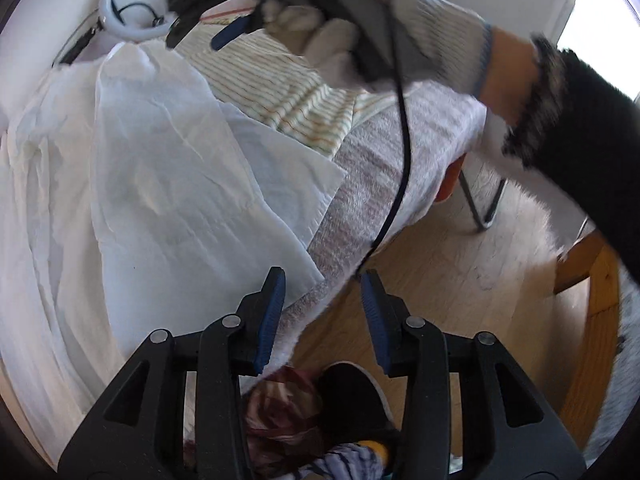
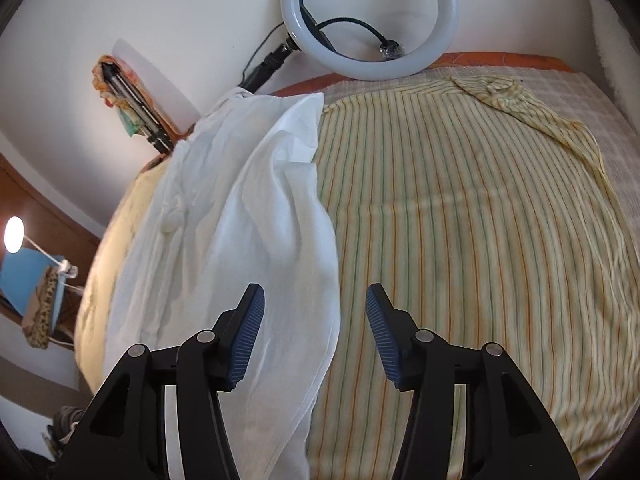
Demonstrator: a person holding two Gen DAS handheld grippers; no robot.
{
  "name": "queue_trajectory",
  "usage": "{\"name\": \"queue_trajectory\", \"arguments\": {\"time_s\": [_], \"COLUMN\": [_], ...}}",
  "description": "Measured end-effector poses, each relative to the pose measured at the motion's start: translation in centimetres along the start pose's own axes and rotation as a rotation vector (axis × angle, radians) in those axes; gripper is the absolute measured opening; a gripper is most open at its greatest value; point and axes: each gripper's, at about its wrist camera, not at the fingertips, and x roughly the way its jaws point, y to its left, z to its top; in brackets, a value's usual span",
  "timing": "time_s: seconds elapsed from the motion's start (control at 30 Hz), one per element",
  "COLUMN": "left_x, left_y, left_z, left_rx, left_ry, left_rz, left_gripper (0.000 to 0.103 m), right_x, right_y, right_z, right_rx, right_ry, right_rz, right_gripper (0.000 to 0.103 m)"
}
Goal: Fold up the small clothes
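Observation:
A white garment lies lengthwise on the bed, partly folded over itself. Beside it is spread a yellow striped shirt, its collar at the far end. My left gripper hangs open over the near edge of the bed, by the white garment's corner, with nothing between its fingers. My right gripper is open above the seam where the white garment meets the striped shirt, and no cloth is pinched. In the left wrist view a gloved hand holds the right gripper over the far part of the striped shirt.
A white ring light leans on the wall at the bed's head. The bed has a white textured cover. Wooden floor, a chair's metal legs, a wooden frame and a dark shoe lie below. A lamp glows at far left.

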Motion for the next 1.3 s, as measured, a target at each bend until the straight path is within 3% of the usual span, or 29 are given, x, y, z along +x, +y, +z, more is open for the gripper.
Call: {"name": "queue_trajectory", "arguments": {"time_s": [0.1,0.17,0.23,0.3,0.57,0.6,0.63,0.67,0.8,0.87,0.9,0.97,1.0,1.17,1.3], "left_x": [0.1,0.4,0.6,0.4,-1.4,-1.4,-1.7,-1.5,-0.4,0.5,0.6,0.5,0.6,-0.4,-1.3], "left_y": [0.7,1.2,2.2,3.2,4.0,3.8,3.6,3.3,1.8,1.7,1.9,2.5,3.0,4.0,4.6], "left_z": [0.0,0.0,0.0,-0.1,0.1,0.1,0.2,0.2,0.0,-0.1,-0.1,0.0,0.0,0.4,0.8], "left_rx": [-0.018,-0.044,-0.083,-0.13,-0.192,-0.183,-0.169,-0.157,-0.068,-0.053,-0.056,-0.077,-0.098,-0.168,-0.218], "left_ry": [-0.019,-0.034,-0.043,-0.054,-0.133,-0.133,-0.125,-0.118,-0.076,-0.047,-0.054,-0.062,-0.057,-0.099,-0.143], "left_rz": [0.014,0.019,-0.003,-0.047,-0.109,-0.104,-0.099,-0.098,-0.041,0.003,0.015,0.002,-0.022,-0.107,-0.155], "left_gripper": [0.038,0.015,0.006,0.003,0.003,0.006,0.024,0.048,0.051,0.034,0.029,0.006,0.005,0.0,0.0], "right_x": [1.4,2.2,3.0,3.5,3.2,3.0,3.0,3.0,2.8,2.6,2.4,2.0,1.7,0.8,-2.3], "right_y": [0.0,-0.1,-0.2,-0.1,0.2,0.0,-0.1,-0.2,-0.3,-0.9,-1.3,-2.2,-2.5,-1.6,-0.3], "right_z": [0.7,1.0,1.2,1.4,3.2,3.6,4.0,4.3,4.5,4.3,4.2,3.8,3.6,1.8,-2.1], "right_rx": [-0.016,-0.021,-0.023,-0.028,-0.069,-0.064,-0.06,-0.056,-0.066,-0.049,-0.03,0.022,0.04,0.019,-0.006], "right_ry": [0.023,0.029,0.043,0.05,-0.006,-0.016,-0.024,-0.031,-0.024,-0.01,-0.004,0.002,-0.005,0.019,0.034], "right_rz": [-0.014,-0.018,-0.008,-0.01,-0.069,-0.078,-0.084,-0.086,-0.049,-0.025,-0.025,0.012,0.032,0.074,0.148], "right_gripper": [0.039,0.037,0.013,0.006,0.0,0.0,0.0,0.0,0.0,0.001,0.006,0.028,0.045,0.046,0.046]}}
